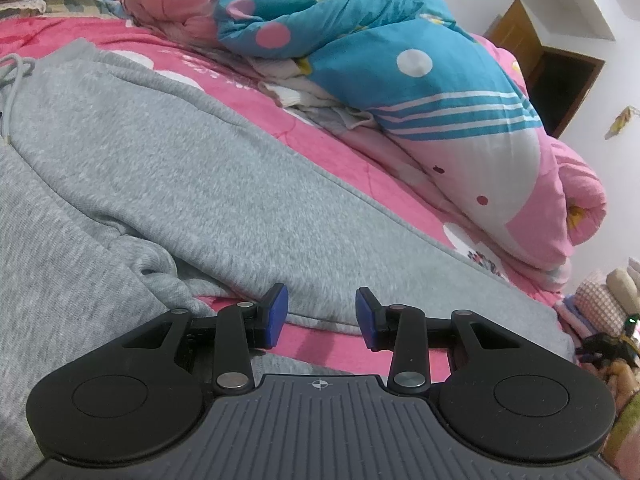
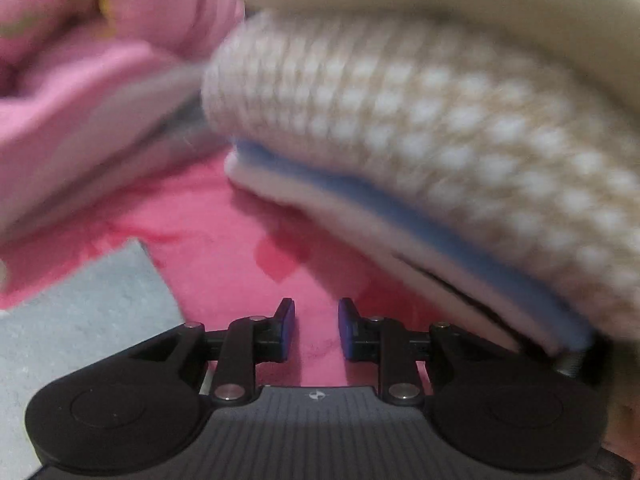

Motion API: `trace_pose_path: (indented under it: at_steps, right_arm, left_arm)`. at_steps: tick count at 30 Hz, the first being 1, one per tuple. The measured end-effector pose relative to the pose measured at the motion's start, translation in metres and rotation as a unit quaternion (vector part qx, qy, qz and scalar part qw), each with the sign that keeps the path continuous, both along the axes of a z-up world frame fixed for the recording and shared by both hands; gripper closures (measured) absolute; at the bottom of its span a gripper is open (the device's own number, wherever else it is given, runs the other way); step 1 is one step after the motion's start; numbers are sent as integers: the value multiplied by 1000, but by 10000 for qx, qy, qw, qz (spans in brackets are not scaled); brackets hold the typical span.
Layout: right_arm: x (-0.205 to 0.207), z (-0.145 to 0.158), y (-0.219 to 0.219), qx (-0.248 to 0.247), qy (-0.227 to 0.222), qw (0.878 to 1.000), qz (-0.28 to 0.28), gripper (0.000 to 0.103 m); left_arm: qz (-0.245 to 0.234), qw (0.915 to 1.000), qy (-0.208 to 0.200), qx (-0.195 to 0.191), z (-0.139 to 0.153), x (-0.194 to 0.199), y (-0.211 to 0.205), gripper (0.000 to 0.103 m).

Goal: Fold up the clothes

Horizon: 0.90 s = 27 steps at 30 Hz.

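Observation:
Grey sweatpants (image 1: pixel 168 168) lie spread on a pink bedsheet (image 1: pixel 320 340), one leg running from upper left to lower right, with a grey drawstring (image 1: pixel 16 76) at the waist on the far left. My left gripper (image 1: pixel 321 316) is open just in front of the leg's lower edge, nothing between its blue pads. In the right wrist view, a grey corner of the sweatpants (image 2: pixel 76 320) lies at lower left. My right gripper (image 2: pixel 316 326) is open over the bare pink sheet (image 2: pixel 224 248), holding nothing. That view is blurred.
A rolled quilt (image 1: pixel 400 72), blue, pink and white, lies along the far side of the bed. A stack of folded clothes (image 2: pixel 440 132), beige knit on top with blue and white layers below, sits close to the right gripper's right side. A dark doorway (image 1: pixel 564 92) is at the far right.

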State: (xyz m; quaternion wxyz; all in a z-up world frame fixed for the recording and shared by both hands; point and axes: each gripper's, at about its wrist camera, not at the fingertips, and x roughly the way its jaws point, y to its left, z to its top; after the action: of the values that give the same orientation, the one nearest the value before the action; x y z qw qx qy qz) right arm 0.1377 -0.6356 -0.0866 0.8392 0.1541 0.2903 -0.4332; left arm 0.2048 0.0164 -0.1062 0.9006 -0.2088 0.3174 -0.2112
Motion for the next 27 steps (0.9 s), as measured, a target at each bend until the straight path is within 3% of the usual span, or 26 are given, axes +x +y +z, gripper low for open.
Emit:
trace_pose_path:
  at_steps: [2, 4, 7, 8, 9, 11, 13, 15, 17, 21, 27]
  right_arm:
    - [-8, 11, 22, 52, -455, 9970, 620, 77]
    - [-9, 11, 52, 139, -621, 9850, 1606, 72]
    - [-7, -10, 82, 211, -134, 9662, 2566, 70]
    - [-12, -22, 81, 139, 102, 9680, 2503, 69]
    - [-24, -29, 74, 111, -33, 9699, 2431, 67]
    - [-51, -26, 53, 276, -237, 9828, 1809, 78]
    - [-70, -22, 40, 225, -93, 9918, 1257, 68]
    - [-85, -19, 32, 87, 149, 9962, 856, 66]
    - [-90, -9, 41, 77, -7, 9961, 876, 66]
    - [-97, -11, 44, 783, -493, 9945, 494, 67]
    - [-108, -15, 49, 1827, -1214, 9756, -87, 63]
  left_arm:
    - [14, 10000, 1, 5, 0, 0, -1, 66]
    - [18, 10000, -8, 19, 0, 0, -1, 66]
    - [29, 10000, -11, 17, 0, -1, -1, 66]
    - [32, 10000, -4, 1, 0, -1, -1, 66]
    - [34, 10000, 5, -18, 0, -1, 0, 66]
    - [36, 10000, 29, -61, 0, -1, 1, 66]
    - [27, 9999, 66, -109, 0, 0, 3, 66]
    - [28, 9998, 107, -163, 0, 1, 4, 66]
    - [42, 9997, 133, -202, 0, 2, 5, 66]
    - [56, 9998, 119, -173, 0, 2, 3, 66]
    - [59, 9997, 125, -186, 0, 2, 4, 66]
